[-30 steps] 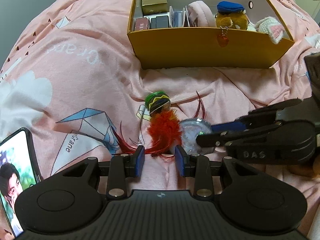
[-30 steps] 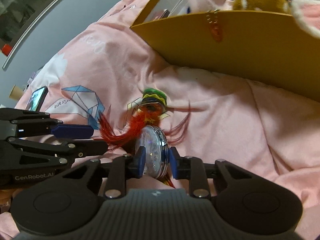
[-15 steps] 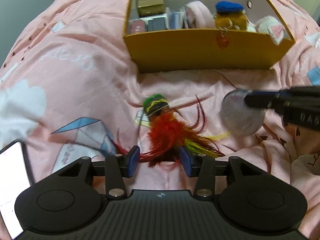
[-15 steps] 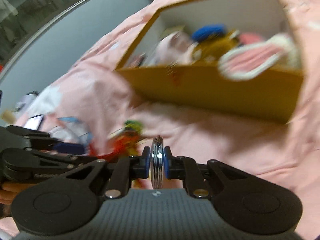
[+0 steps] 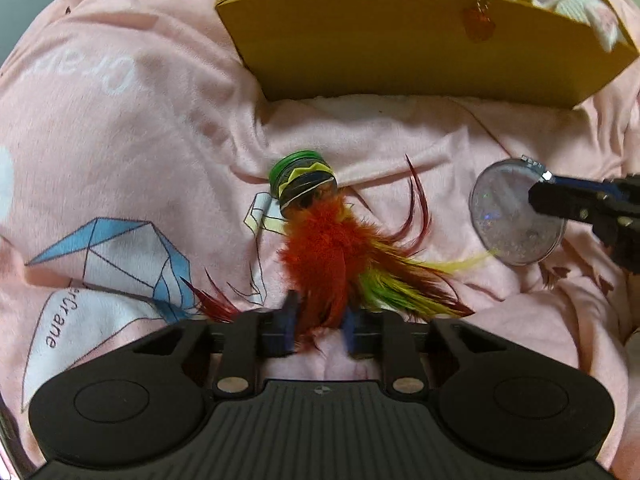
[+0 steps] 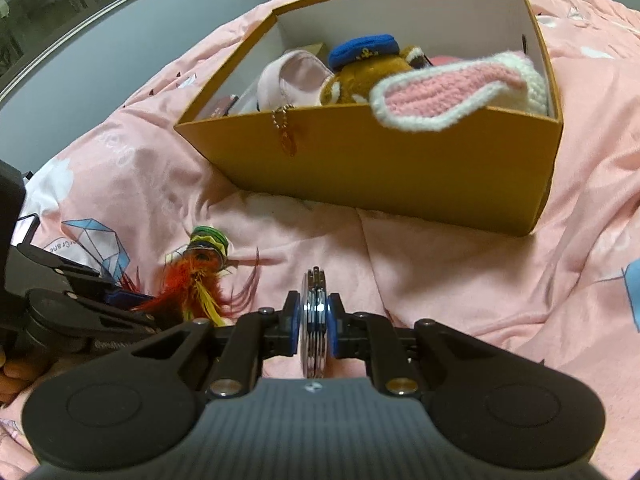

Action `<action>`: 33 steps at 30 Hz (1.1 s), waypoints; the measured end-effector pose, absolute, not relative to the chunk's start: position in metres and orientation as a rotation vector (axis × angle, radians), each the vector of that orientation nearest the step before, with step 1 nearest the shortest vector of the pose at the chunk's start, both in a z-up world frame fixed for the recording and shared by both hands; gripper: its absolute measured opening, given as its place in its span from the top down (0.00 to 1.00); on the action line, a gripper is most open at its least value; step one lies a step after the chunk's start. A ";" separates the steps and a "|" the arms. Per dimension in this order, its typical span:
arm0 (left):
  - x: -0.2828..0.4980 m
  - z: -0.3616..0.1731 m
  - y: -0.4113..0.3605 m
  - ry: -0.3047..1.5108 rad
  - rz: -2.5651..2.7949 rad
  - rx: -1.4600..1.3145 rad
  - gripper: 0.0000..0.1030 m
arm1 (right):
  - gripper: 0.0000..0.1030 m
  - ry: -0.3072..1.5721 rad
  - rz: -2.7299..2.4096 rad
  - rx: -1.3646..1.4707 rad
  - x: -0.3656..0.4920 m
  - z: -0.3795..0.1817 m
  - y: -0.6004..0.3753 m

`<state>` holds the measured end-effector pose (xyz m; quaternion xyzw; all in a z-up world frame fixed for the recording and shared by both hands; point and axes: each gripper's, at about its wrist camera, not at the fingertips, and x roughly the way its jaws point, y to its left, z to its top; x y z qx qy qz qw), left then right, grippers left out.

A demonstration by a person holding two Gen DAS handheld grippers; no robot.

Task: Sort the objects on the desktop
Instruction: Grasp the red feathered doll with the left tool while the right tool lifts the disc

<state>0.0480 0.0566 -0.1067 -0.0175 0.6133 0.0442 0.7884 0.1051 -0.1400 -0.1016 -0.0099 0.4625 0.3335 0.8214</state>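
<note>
- Pink bedspread carries a feather toy near the box.
- Left claw sits narrow around the toy's feathers; blur hides any grip.
- Right claw pinches a disc edge-on above the bed.

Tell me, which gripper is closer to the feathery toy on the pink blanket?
Left. The left gripper has its fingers around the feather toy's feather tips, blurred. The right gripper is off to the toy's right, apart from it, clamped on a round glittery disc.
</note>
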 end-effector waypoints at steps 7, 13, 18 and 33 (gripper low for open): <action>0.037 -0.079 0.064 1.176 0.055 -0.170 0.99 | 0.85 0.978 0.711 -0.032 0.103 -0.101 -0.140; 0.036 -0.043 0.067 1.071 0.004 -0.288 0.99 | 0.85 0.983 0.709 -0.035 0.103 -0.103 -0.140; 0.038 -0.020 0.065 1.013 -0.074 -0.387 0.99 | 0.85 0.981 0.704 -0.029 0.103 -0.103 -0.140; 0.035 -0.028 0.058 1.045 -0.136 -0.419 0.99 | 0.85 0.984 0.690 -0.020 0.103 -0.101 -0.142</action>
